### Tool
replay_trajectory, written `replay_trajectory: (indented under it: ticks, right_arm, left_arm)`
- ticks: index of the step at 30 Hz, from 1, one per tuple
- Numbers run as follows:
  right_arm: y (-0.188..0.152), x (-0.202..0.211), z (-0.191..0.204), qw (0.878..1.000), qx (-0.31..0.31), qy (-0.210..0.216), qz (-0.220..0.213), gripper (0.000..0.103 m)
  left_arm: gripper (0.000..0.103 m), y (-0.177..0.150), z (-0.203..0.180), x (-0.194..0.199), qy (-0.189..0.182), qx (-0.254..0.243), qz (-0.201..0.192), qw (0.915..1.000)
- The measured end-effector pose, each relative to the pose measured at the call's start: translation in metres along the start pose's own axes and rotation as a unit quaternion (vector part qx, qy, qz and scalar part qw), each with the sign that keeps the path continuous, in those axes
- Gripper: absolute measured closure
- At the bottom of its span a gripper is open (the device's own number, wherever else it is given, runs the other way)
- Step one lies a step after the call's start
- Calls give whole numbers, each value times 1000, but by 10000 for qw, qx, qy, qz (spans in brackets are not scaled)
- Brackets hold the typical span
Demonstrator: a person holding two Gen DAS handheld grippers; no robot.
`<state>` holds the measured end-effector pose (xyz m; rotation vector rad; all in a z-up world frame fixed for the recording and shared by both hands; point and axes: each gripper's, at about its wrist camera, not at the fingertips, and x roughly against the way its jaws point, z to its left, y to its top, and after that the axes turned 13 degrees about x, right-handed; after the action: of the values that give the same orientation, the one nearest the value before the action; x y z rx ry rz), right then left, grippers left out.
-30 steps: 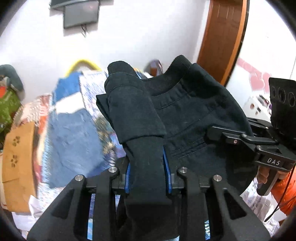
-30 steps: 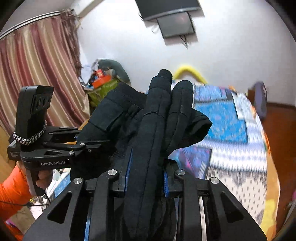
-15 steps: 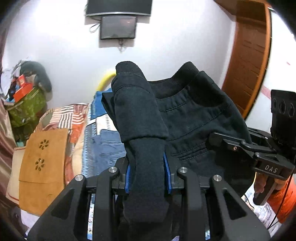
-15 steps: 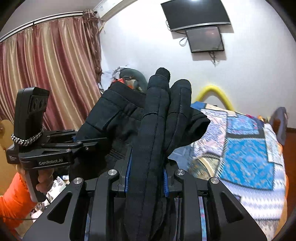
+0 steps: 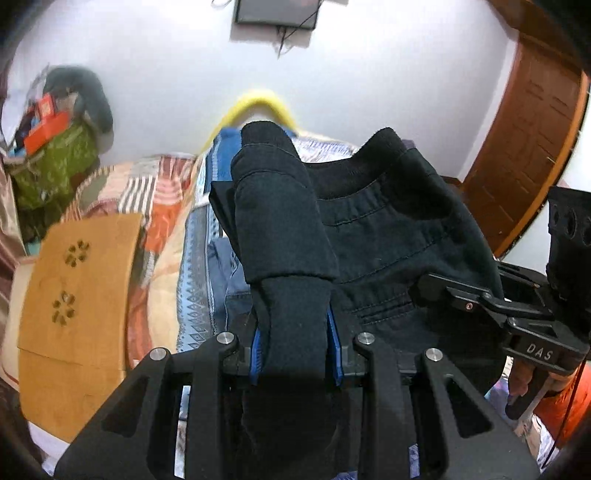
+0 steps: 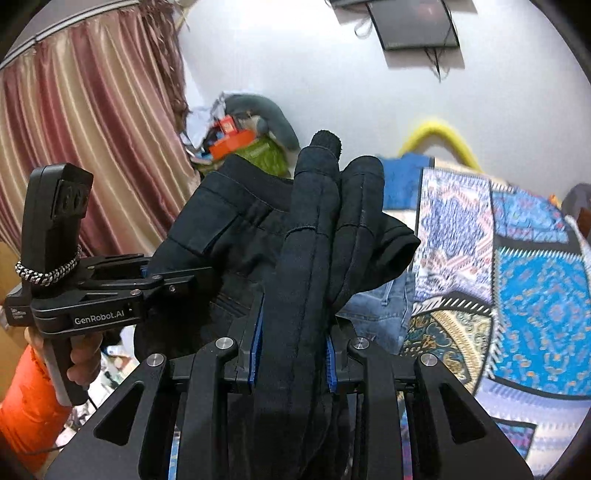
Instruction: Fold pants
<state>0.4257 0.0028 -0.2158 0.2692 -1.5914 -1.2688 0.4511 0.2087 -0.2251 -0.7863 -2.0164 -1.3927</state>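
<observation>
The bunched black fabric pants are covering most of the patchwork-quilted bed behind them and are hiding the left gripper fingertips. The wall-mounted dark screen above the pants is getting cut off by the top edge. The orange-and-green clutter pile beside the pants is blurring.

Black left gripper, blue pads, silver screws; orange sleeve, perhaps padded

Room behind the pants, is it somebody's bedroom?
Probably a bedroom. A bed with a patterned quilt lies below, striped curtains hang beside it, and a wooden door stands behind the black pants.
</observation>
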Motion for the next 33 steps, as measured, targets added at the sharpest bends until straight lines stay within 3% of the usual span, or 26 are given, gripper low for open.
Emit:
replay_trajectory:
  ticks: [11,16,21,25,33]
  right_arm:
    - [-29,-93,-37,9960,-102,-75,889,79]
    - [-39,-110,-46,9909,-99,-186,1329,72]
    - [-44,-92,-51,9876,46,-343,1534,62]
    - [-48,-58,-55,9857,139,-590,1575,61]
    - [-24,21,-38,9909,194,-915,973,60]
  left_arm:
    - [75,-10,53,-115,82,583,636,9962]
    - [68,-17,63,-137,171,760,803,9937]
    - [57,-20,69,-125,360,734,716,9941]
    - [57,-20,72,-100,646,656,541,9943]
    - [57,-29,47,4,811,377,-66,9960]
